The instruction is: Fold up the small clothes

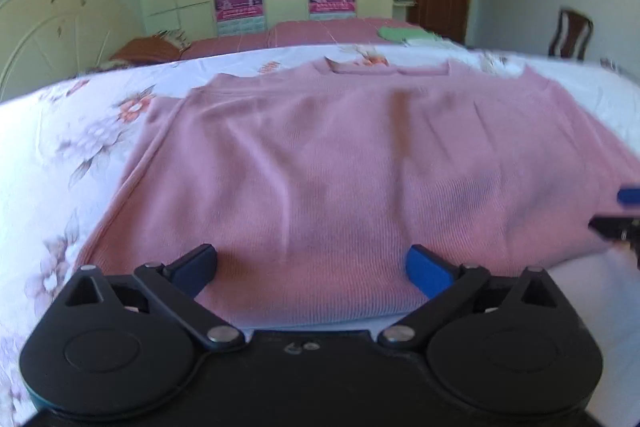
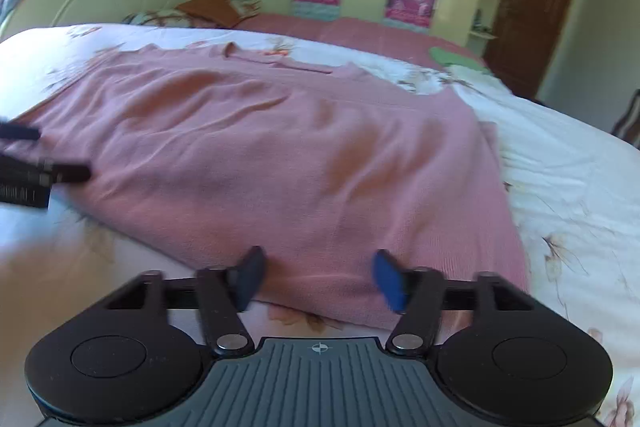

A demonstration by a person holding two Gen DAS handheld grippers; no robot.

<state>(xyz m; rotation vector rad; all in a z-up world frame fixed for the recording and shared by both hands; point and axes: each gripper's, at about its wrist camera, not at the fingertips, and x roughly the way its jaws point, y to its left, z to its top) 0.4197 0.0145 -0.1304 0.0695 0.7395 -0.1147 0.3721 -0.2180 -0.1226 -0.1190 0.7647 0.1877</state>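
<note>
Both tools, my left tool (image 1: 312, 269) wide and right tool (image 2: 318, 277) partly open, hold nothing over the pink ribbed-knit sweater (image 1: 340, 163), so uneven pinches could grab one layer and skew the fold on the floral-sheeted bed (image 1: 60, 131).

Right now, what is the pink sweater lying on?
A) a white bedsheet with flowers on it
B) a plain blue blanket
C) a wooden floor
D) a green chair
A: the pink sweater lies spread flat on a white bedsheet printed with flowers, which shows all around the sweater's edges in both wrist views.
</note>
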